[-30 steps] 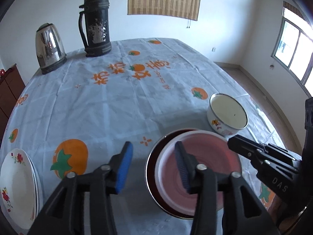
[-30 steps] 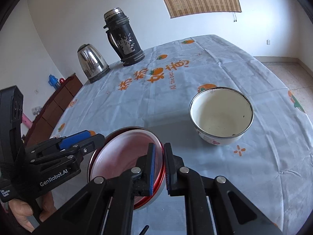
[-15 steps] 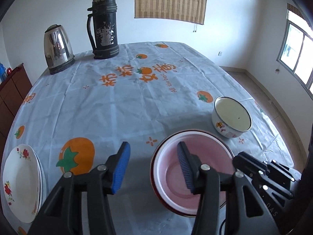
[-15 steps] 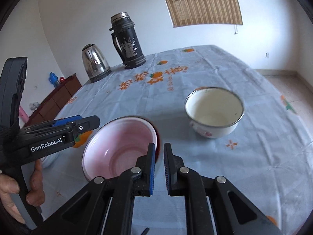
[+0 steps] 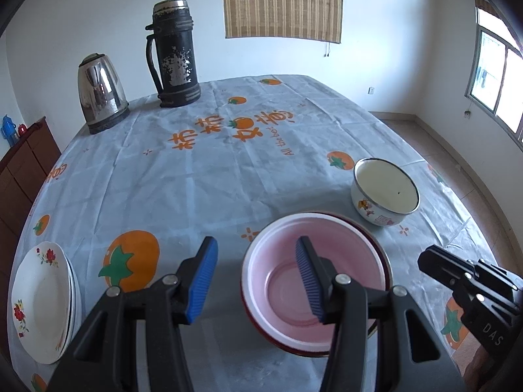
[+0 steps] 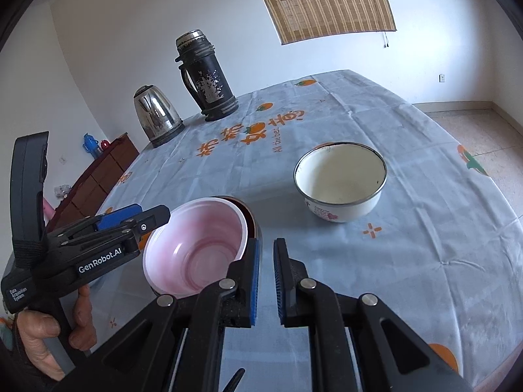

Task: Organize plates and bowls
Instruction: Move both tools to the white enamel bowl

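A pink bowl (image 5: pixel 313 281) sits nested in a dark red bowl (image 5: pixel 380 248) on the tablecloth; both show in the right wrist view, the pink bowl (image 6: pixel 196 248) and the red rim (image 6: pixel 250 219). My left gripper (image 5: pixel 258 277) is open, its right finger above the pink bowl's inside, holding nothing. It shows from the side in the right wrist view (image 6: pixel 137 220). My right gripper (image 6: pixel 266 281) is nearly closed with a narrow gap, empty, just right of the pink bowl. A white enamel bowl (image 5: pixel 385 192) stands farther right (image 6: pixel 340 179). A stack of white flowered plates (image 5: pixel 42 300) lies at the left.
A steel kettle (image 5: pixel 101 93) and a tall black thermos (image 5: pixel 175 54) stand at the table's far left. The table edge (image 6: pixel 510 349) runs close on the right. A dark wooden cabinet (image 6: pixel 98 176) stands beyond the table's left side.
Both grippers have pulled back and risen from the nested bowls. The right gripper's jaws, shut by the bowl rim before, now stand slightly apart and clear of it.
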{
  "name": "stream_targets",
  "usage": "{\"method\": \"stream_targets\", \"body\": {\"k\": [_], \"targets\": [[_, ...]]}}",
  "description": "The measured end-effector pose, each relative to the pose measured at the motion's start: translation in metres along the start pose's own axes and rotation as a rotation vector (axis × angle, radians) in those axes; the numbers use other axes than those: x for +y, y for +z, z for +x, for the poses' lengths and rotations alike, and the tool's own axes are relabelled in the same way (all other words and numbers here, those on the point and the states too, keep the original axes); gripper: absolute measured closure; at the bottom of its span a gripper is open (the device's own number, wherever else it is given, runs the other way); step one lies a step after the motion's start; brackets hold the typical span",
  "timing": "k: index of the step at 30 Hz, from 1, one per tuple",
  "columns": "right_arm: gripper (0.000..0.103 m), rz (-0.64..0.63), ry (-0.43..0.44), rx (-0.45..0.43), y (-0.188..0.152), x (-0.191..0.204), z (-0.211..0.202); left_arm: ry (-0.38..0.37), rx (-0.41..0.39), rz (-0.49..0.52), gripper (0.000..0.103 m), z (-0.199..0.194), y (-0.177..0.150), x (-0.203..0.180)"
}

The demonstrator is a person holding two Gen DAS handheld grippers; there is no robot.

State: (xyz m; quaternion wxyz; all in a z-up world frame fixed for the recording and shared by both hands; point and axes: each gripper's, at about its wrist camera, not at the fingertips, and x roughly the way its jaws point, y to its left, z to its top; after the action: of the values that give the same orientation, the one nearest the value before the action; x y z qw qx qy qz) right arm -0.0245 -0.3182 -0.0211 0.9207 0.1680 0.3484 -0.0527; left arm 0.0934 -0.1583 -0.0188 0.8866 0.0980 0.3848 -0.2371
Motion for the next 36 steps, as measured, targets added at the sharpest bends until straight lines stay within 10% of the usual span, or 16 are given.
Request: {"method": "stream_targets", "body": {"k": [4, 9, 26, 32, 36], "targets": [[0.09, 0.01, -0.016, 0.015, -0.004, -0.006, -0.003, 0.003, -0.004, 0.003, 0.049, -0.004, -0.003, -0.005], [0.041, 0.04, -0.042, -0.025, -0.01, -0.024, -0.017, -0.009, -0.017, 0.022, 0.045, -0.01, -0.004, -0.016], [0.04, 0.125, -0.157, -0.067, -0.019, -0.084, -0.057, -0.054, -0.002, 0.103, 0.035, -0.009, -0.003, -0.069], [0.04, 0.131, -0.049, -0.149, -0.012, -0.07, -0.106, 0.173, -0.099, 0.174, 0.03, -0.012, 0.006, -0.097], [0.039, 0.056, -0.01, -0.189, 0.002, -0.045, -0.139, 0.184, -0.062, 0.173, 0.03, 0.003, 0.017, -0.11]]}}
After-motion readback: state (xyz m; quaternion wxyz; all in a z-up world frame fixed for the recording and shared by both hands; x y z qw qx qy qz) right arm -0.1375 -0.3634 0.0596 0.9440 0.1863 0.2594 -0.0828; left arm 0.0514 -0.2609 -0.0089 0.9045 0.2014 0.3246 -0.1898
